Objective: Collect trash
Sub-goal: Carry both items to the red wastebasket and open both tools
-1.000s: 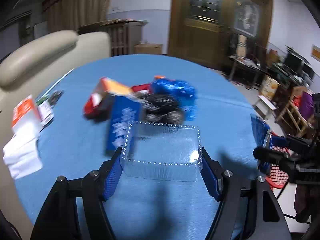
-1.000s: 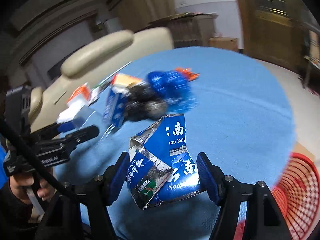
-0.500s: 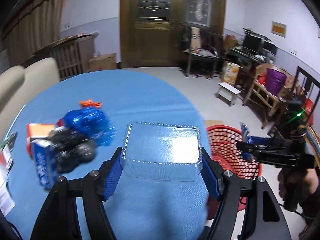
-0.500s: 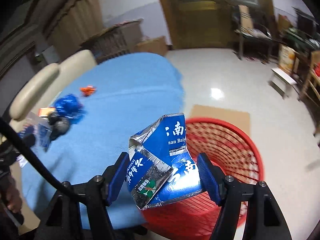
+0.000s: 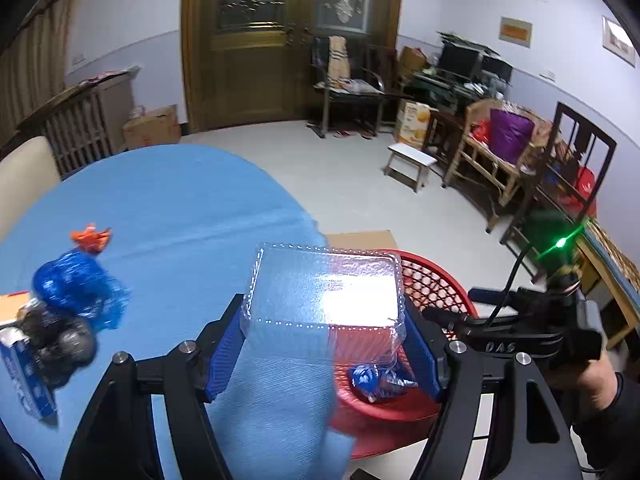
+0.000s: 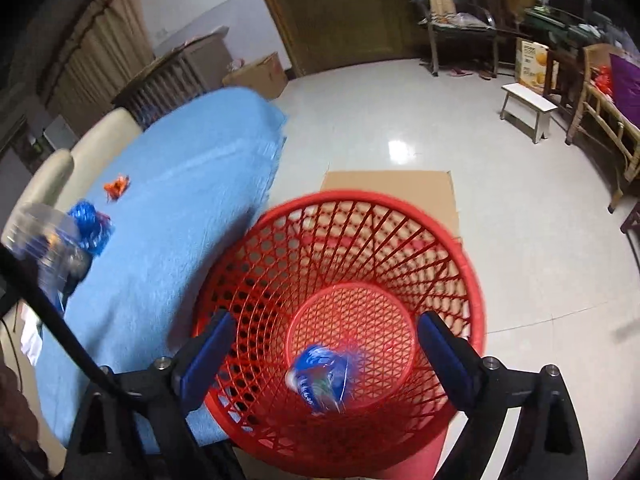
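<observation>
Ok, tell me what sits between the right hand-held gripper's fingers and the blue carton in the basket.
Nothing: in the right wrist view the open right hand-held gripper hangs over the red basket, with only air above the blue carton.

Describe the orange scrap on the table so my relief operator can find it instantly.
Start at the round table with the blue cloth, beside the red basket. On its left part lies a cluster of trash led by a crumpled blue wrapper. The orange scrap lies just beyond that wrapper, alone on bare cloth: small, crumpled, and the only bright orange piece there.
</observation>
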